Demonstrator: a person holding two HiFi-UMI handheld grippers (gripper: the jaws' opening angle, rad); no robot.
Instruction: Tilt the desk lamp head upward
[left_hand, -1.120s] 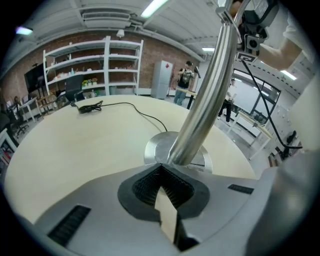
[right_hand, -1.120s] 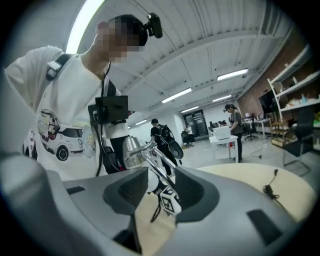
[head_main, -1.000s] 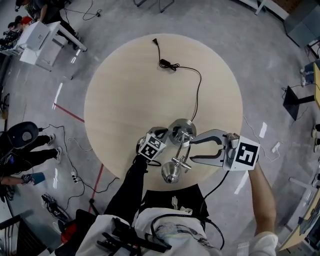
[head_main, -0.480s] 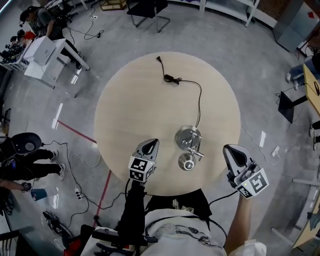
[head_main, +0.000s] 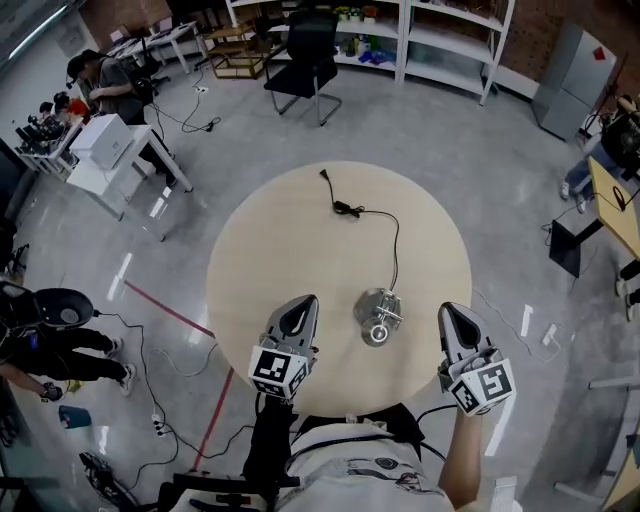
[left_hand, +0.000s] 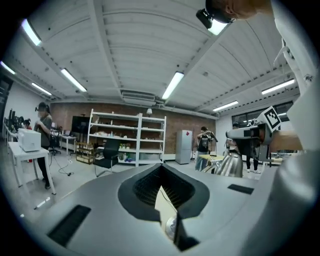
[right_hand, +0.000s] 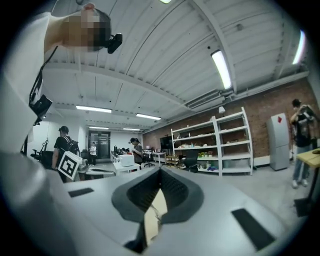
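Note:
A chrome desk lamp (head_main: 377, 318) stands on the round wooden table (head_main: 280, 240), its round base on the far side and its head (head_main: 376, 333) on the side nearer me. My left gripper (head_main: 300, 301) hovers over the table's near edge, left of the lamp and clear of it, jaws shut and empty. To the lamp's right, my right gripper (head_main: 447, 309) is also shut on nothing. In the left gripper view the shut jaws (left_hand: 161, 167) point level across the room, with the silvery lamp head (left_hand: 230, 164) at the right. The right gripper view shows its shut jaws (right_hand: 160, 171).
The lamp's black cord (head_main: 395, 235) runs across the table to an unplugged plug (head_main: 323, 175). A black chair (head_main: 308, 45) and white shelves (head_main: 420, 40) stand beyond the table. A white desk (head_main: 110, 150) with people beside it stands at the left.
Both grippers have drawn back from the lamp and risen. The right jaws, open around the lamp's joint before, have shut empty. The head view has lifted and shows more of the room.

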